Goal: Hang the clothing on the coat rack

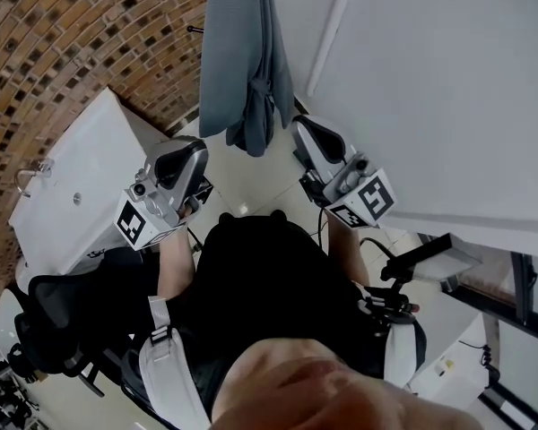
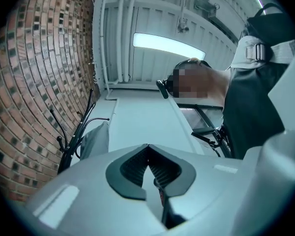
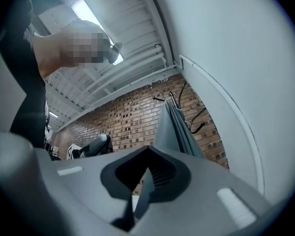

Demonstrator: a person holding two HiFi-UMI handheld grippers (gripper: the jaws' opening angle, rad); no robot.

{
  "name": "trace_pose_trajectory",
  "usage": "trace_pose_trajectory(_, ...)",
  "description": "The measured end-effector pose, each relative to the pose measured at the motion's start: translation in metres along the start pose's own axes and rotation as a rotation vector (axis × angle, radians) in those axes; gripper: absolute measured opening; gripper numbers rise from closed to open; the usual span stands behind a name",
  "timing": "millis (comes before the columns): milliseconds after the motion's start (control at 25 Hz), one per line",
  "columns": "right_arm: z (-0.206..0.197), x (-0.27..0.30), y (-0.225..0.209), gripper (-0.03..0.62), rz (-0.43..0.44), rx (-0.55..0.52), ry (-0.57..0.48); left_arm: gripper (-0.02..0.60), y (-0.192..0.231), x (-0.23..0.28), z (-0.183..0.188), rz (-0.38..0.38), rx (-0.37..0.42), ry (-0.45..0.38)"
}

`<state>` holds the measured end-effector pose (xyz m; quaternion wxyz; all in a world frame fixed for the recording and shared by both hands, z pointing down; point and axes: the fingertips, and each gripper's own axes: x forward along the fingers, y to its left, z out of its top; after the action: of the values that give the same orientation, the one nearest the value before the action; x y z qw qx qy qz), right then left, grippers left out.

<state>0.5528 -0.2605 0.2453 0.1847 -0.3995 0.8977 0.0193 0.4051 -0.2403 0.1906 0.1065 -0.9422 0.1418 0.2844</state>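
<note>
A grey garment (image 1: 242, 61) hangs from the black coat rack, whose hook (image 1: 195, 30) shows beside it at the top of the head view. Both grippers are held up just below the garment's hem, apart from the cloth. My left gripper (image 1: 190, 150) is shut with nothing between its jaws; my right gripper (image 1: 308, 133) is shut and empty too. In the left gripper view the rack (image 2: 71, 136) and garment (image 2: 96, 139) stand left of the closed left gripper (image 2: 147, 147). The right gripper view has the garment (image 3: 174, 127) hanging under the rack's hooks (image 3: 187, 107), beyond the closed right gripper (image 3: 148, 150).
A brick wall (image 1: 72, 34) runs behind the rack and a white wall (image 1: 430, 79) stands at the right. A white cabinet (image 1: 72, 186) sits at the left, with a black office chair (image 1: 54, 321) below it. A black stand (image 1: 430, 262) is at the lower right.
</note>
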Motion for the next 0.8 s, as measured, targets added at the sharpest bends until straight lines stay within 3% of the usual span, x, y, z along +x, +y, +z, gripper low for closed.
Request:
trace_pose_trajectory(360,-0.012,0.041,0.044,-0.003,0.040,-0.074,0.055,0.003,0.013,-0.027,-0.006,-0.040,0.031,0.089)
trace_pose_trajectory(800,-0.017,0.041,0.057,-0.002,0.001,-0.097,0.101,0.002,0.003,-0.023,-0.011,-0.096,0.031,0.094)
